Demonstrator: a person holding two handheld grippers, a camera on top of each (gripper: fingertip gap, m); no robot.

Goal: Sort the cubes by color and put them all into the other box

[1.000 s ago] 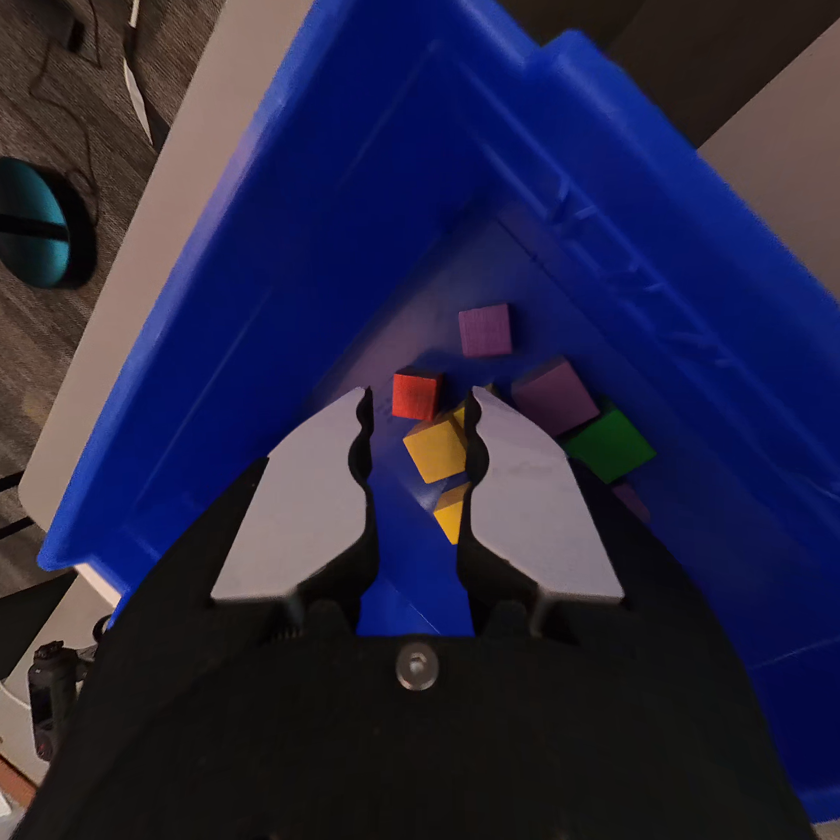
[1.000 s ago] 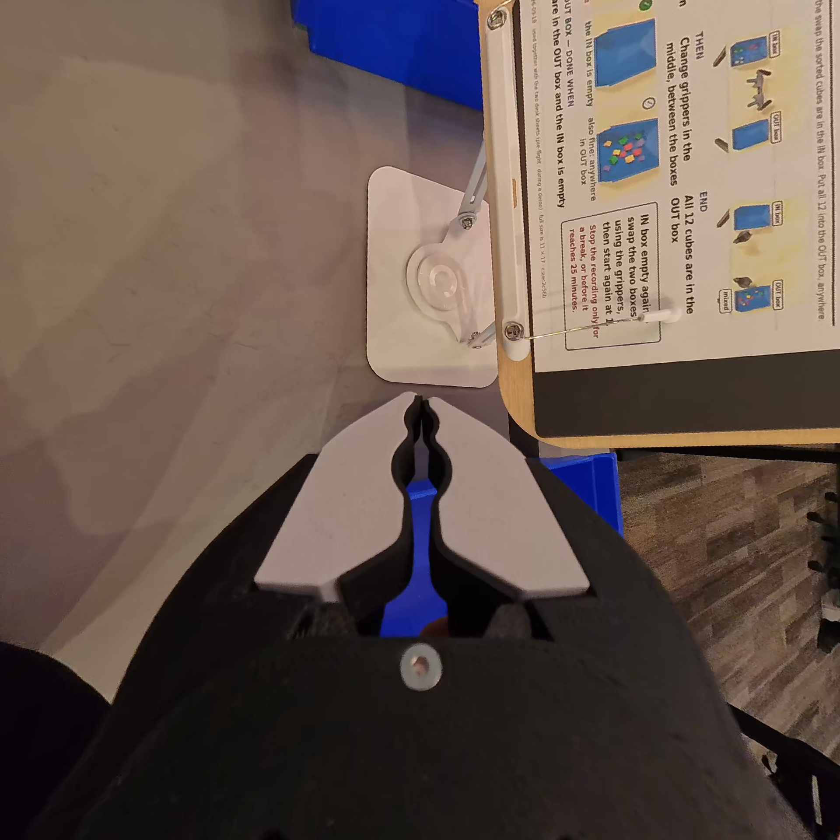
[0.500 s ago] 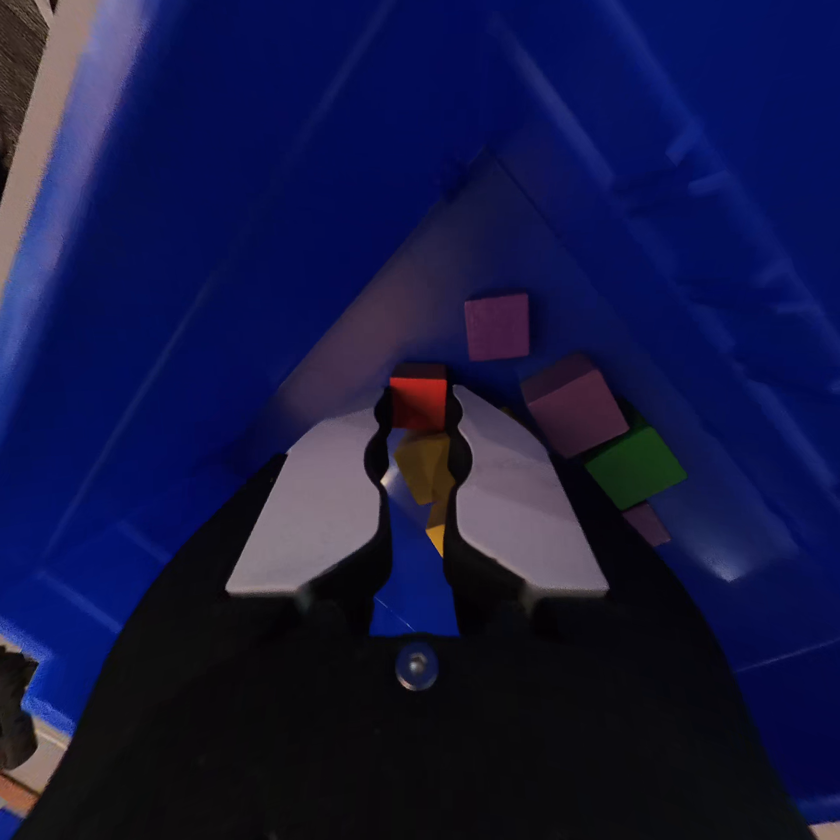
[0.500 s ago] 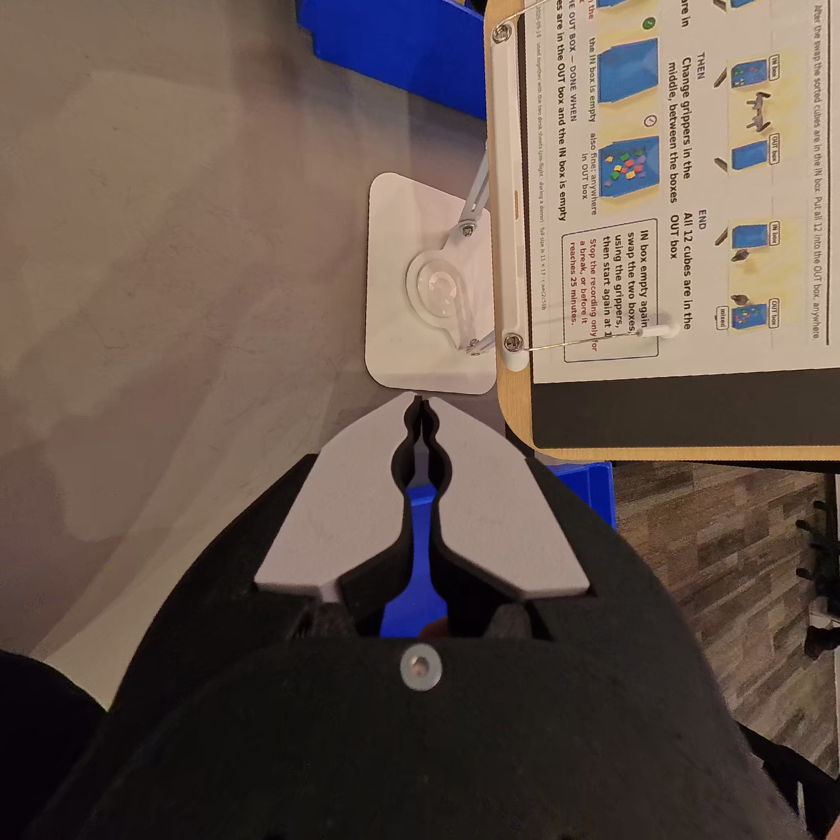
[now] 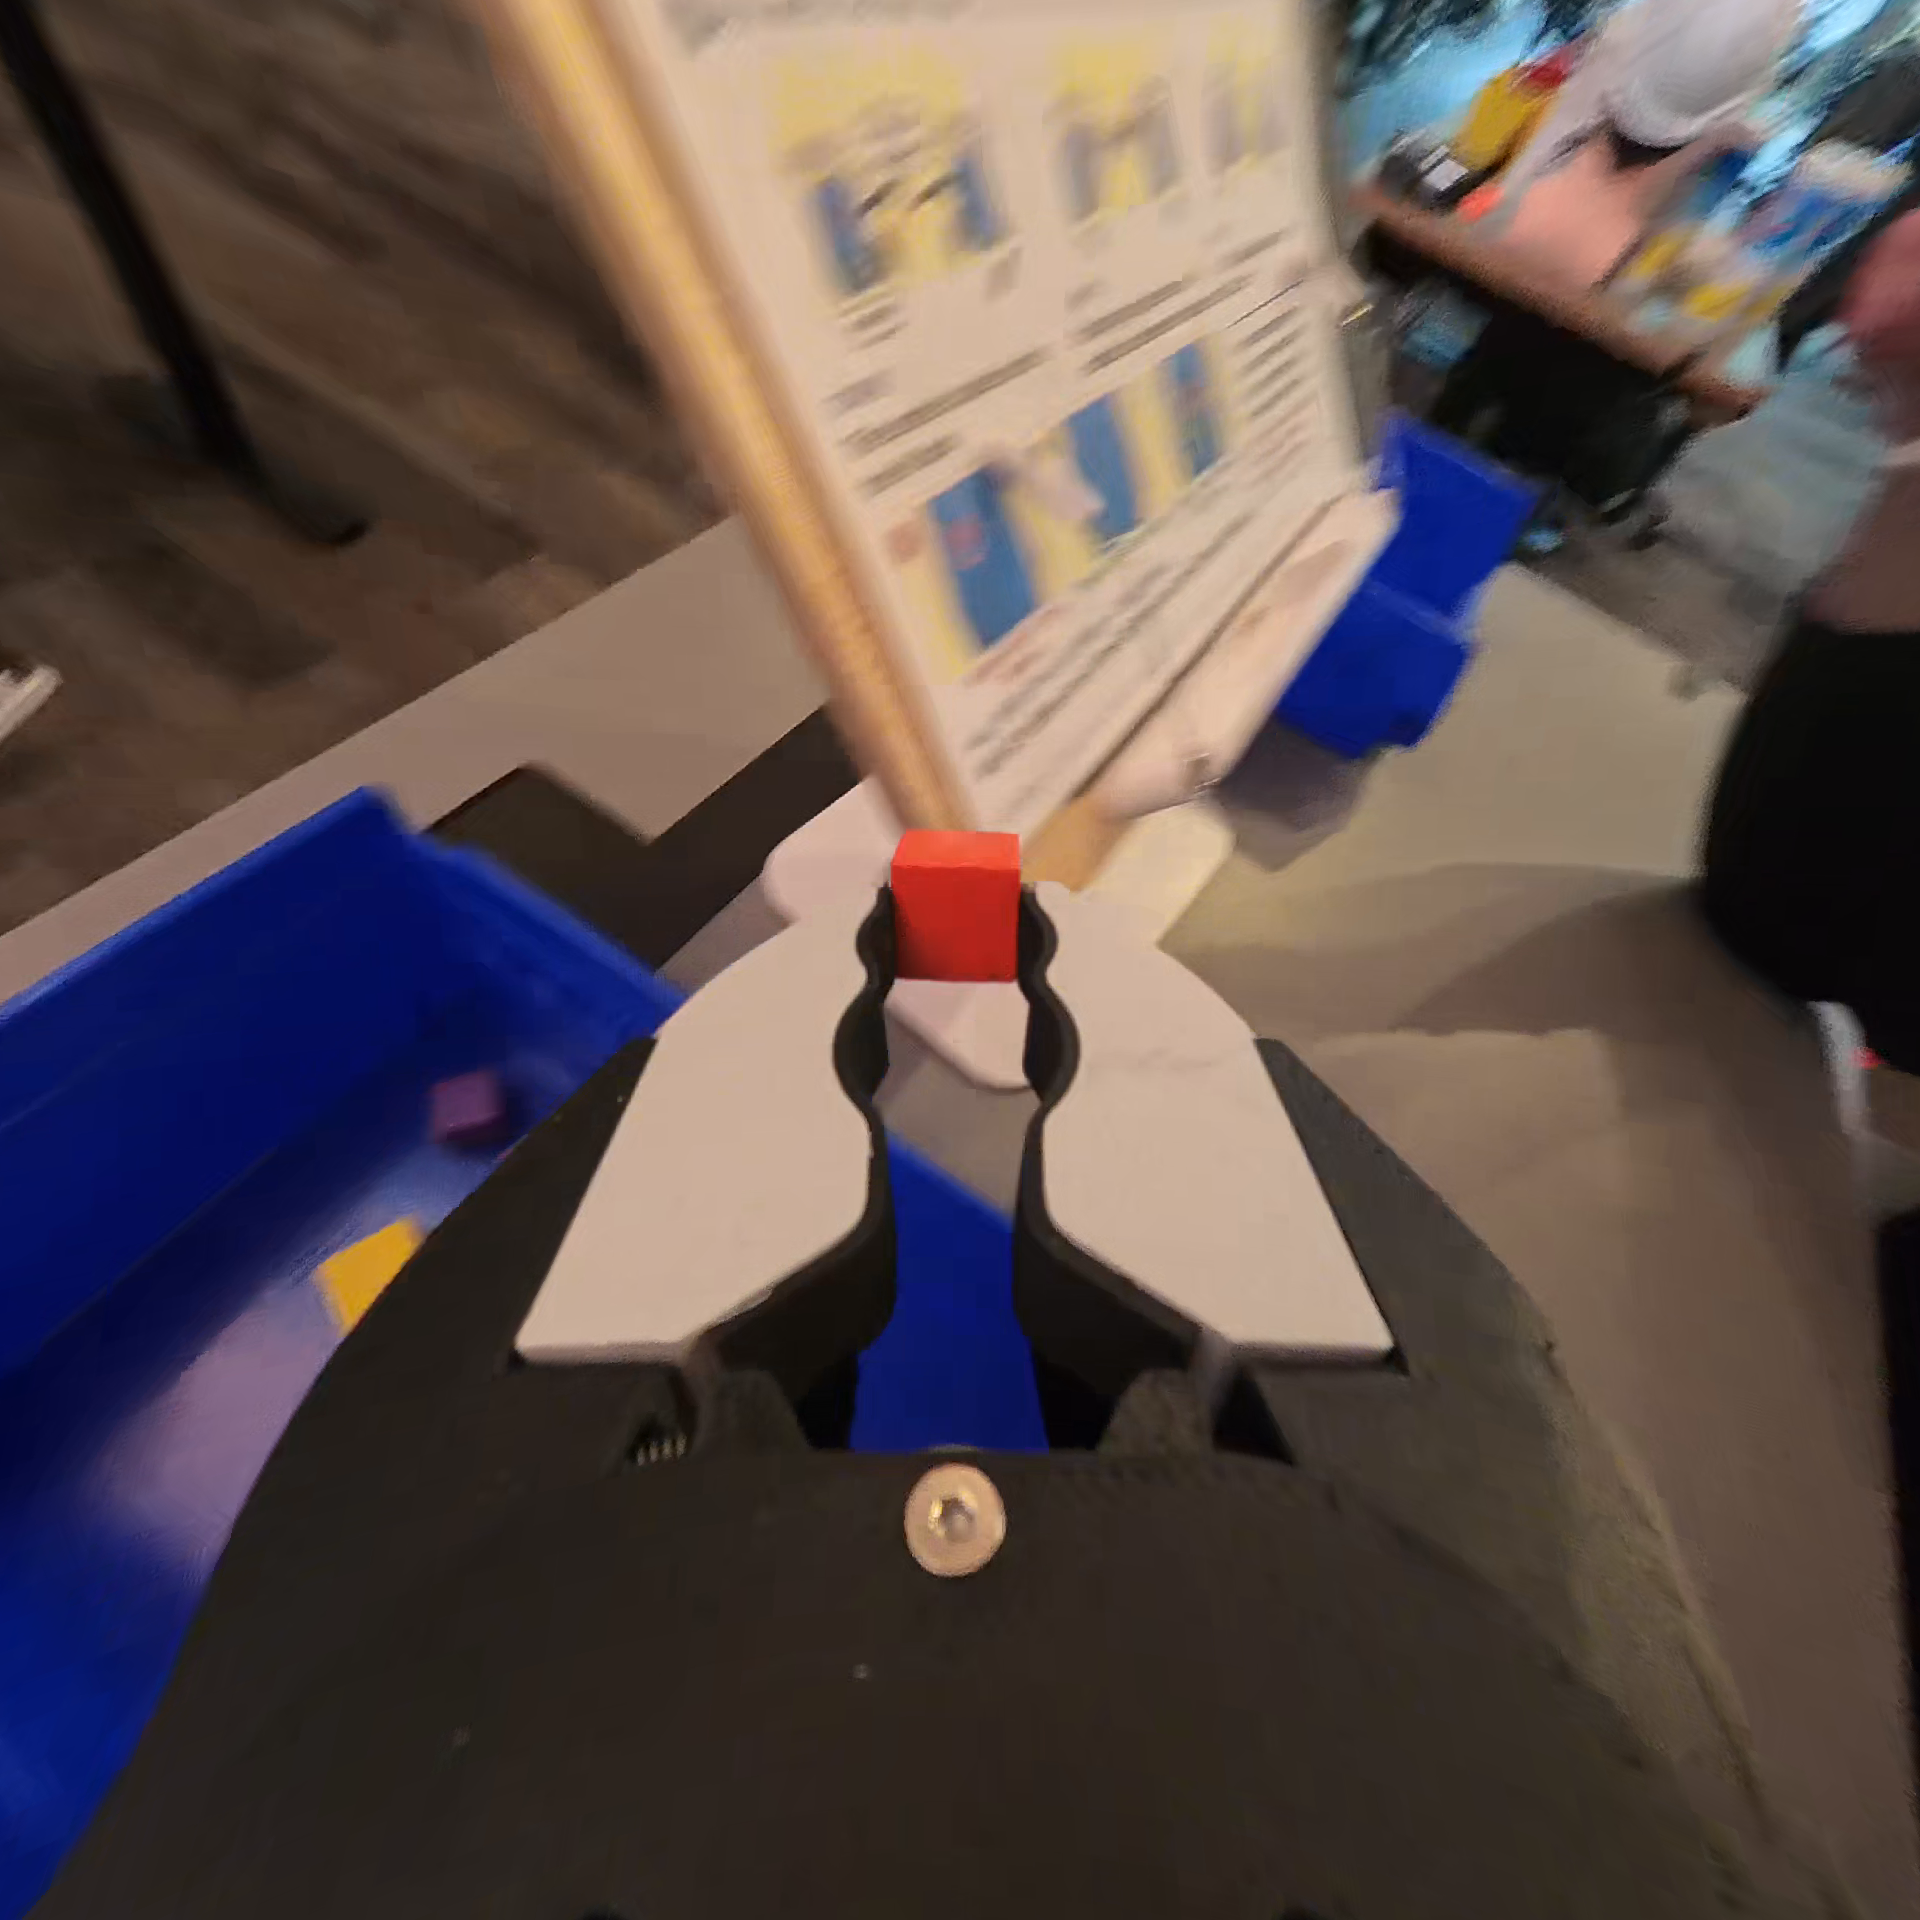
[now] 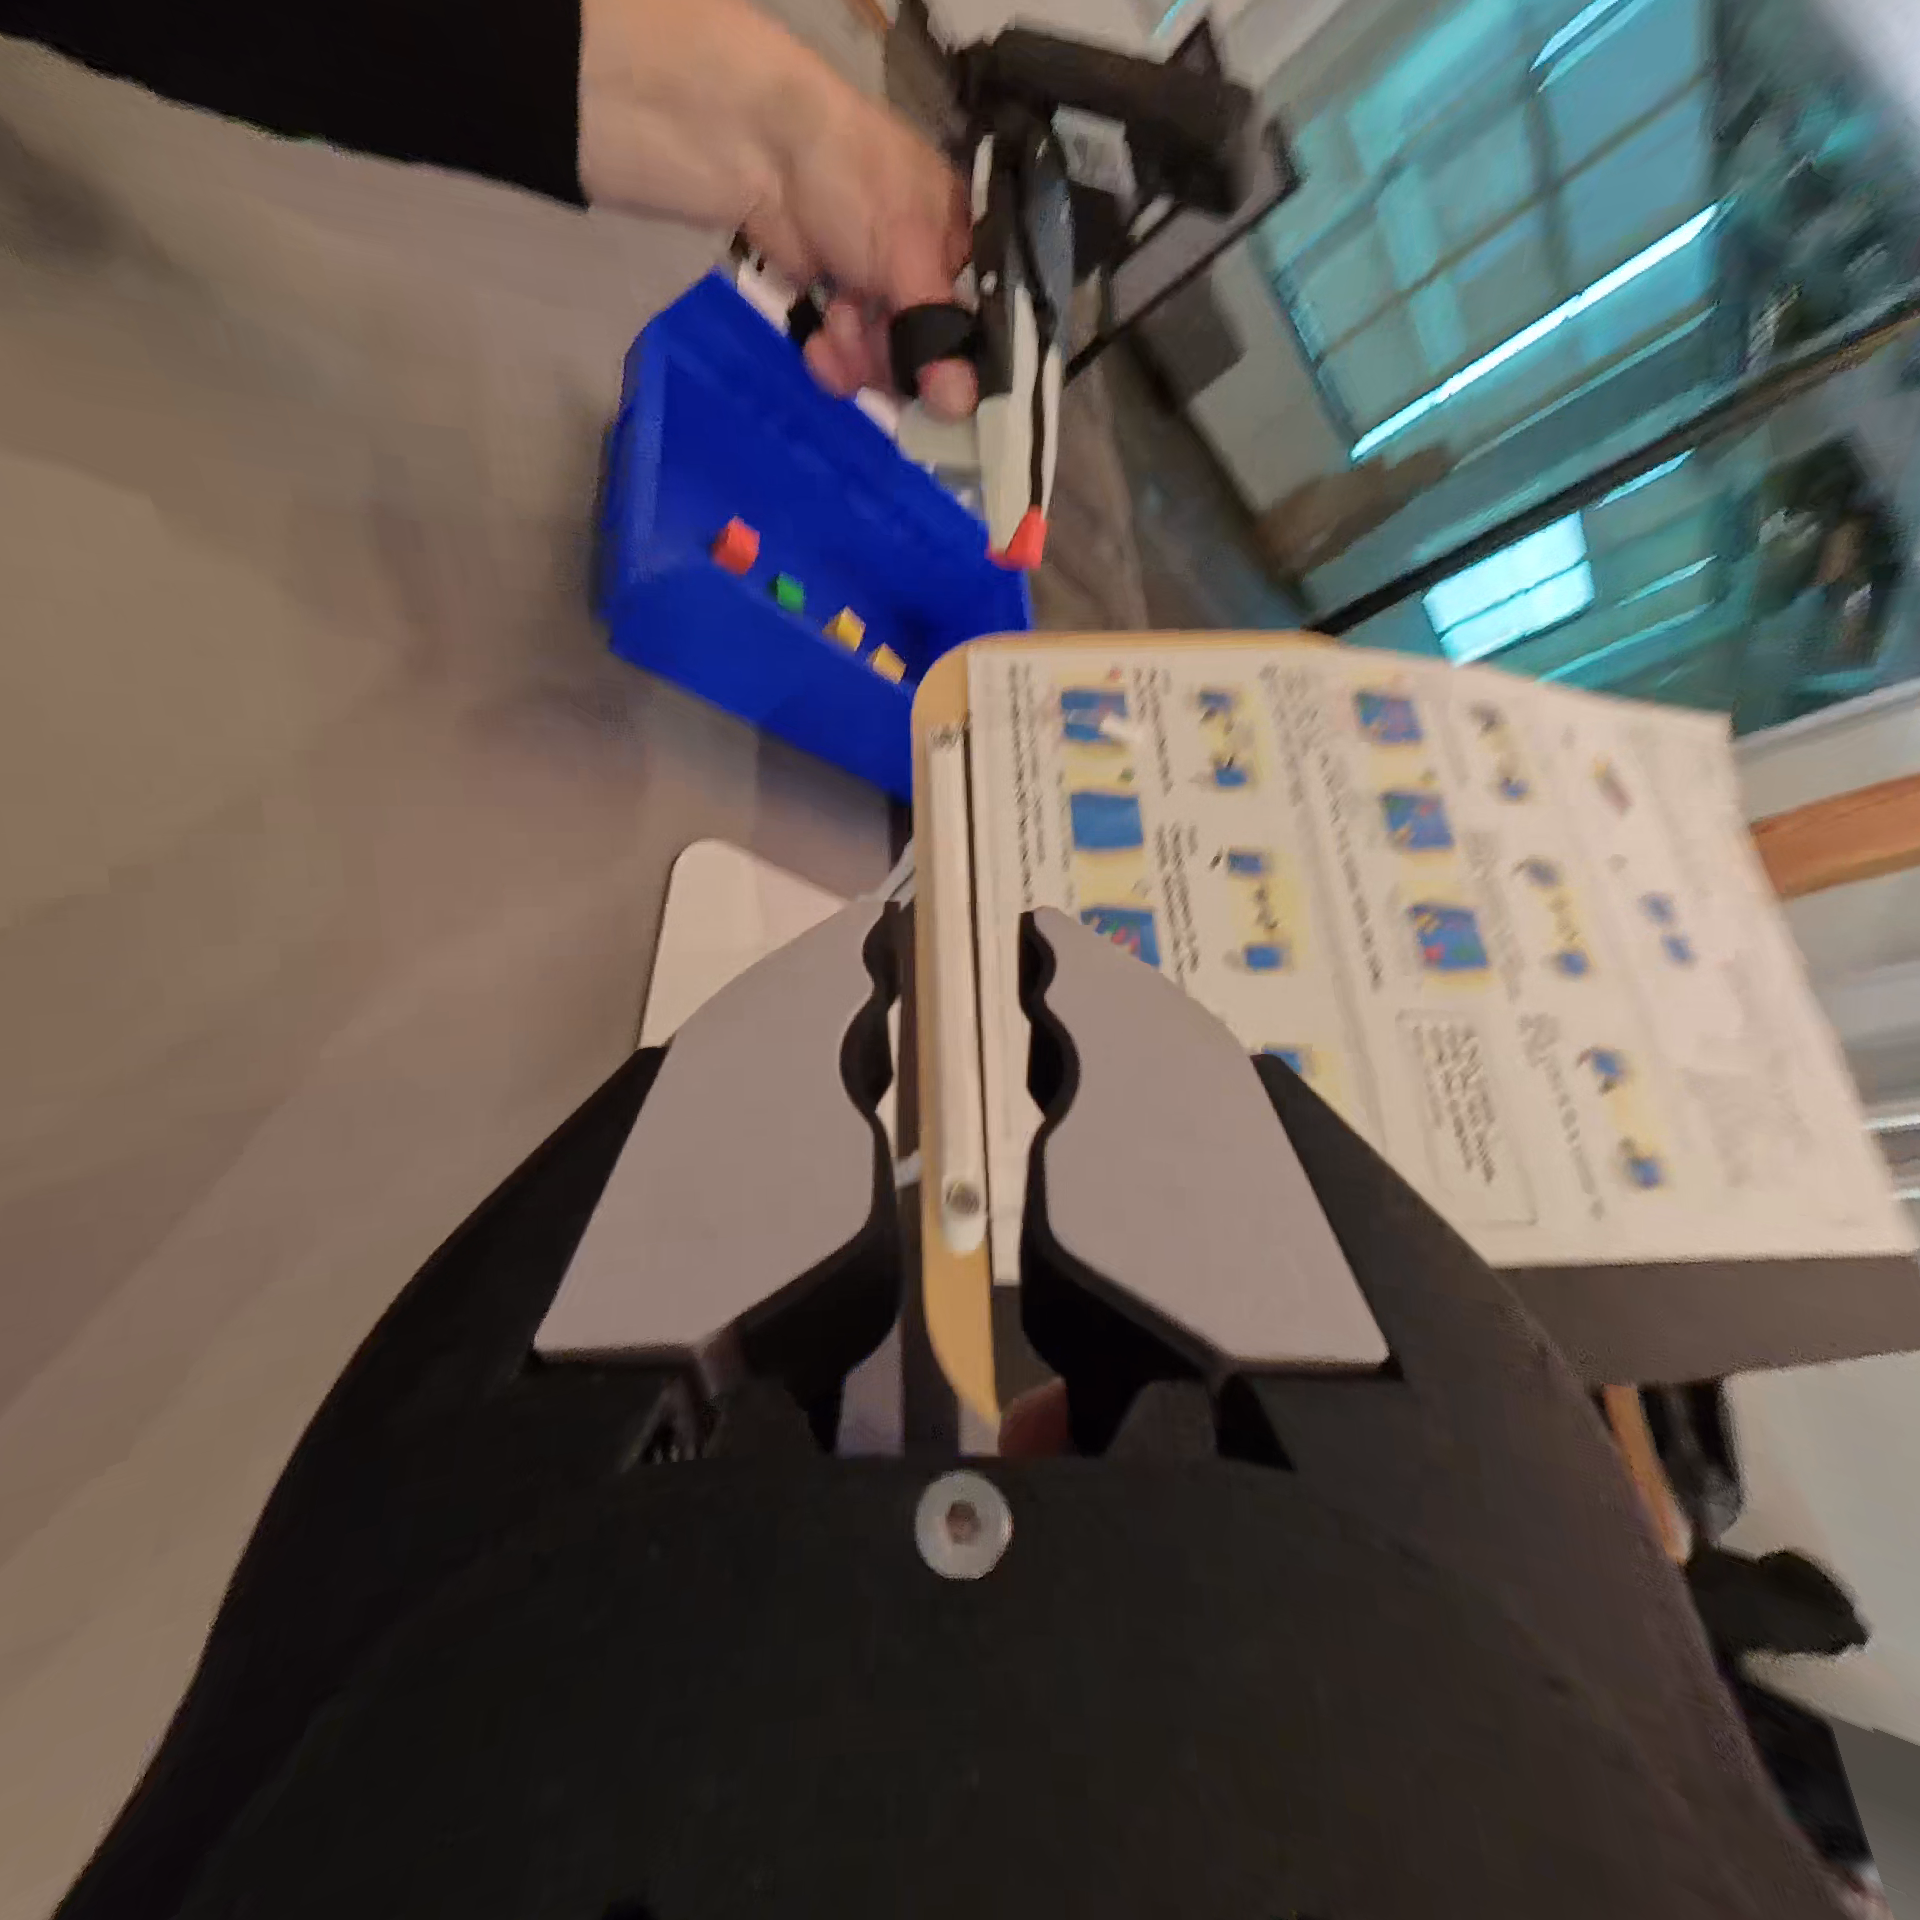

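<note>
In the left wrist view my left gripper [image 5: 953, 930] is shut on a red cube [image 5: 953, 904], both pads against its sides, held in the air above the table. Below left is a blue box [image 5: 260, 935] with a purple cube [image 5: 465, 1107] and a yellow cube [image 5: 369, 1268] in it. A second blue box [image 5: 1423, 582] stands far right, behind the clipboard. The right wrist view shows the left gripper [image 6: 1023, 535] far off with the red cube, beside a blue box [image 6: 727, 665] that holds red, green and yellow cubes. My right gripper [image 6: 956, 935] is open and holds nothing.
A wooden clipboard with an instruction sheet [image 5: 1039, 364] stands on a white base [image 5: 831, 873] between the boxes; it fills the right wrist view [image 6: 1351, 935] just ahead of the right fingers. A person's hand [image 6: 810, 197] holds the left gripper. The table is grey [image 6: 260, 831]. About 30 cm separates my left fingertips from my right.
My left gripper shut on the red cube inside the box and lifted it out, swinging towards the clipboard. My right gripper was shut and now stands open; its view has swung towards the boxes.
</note>
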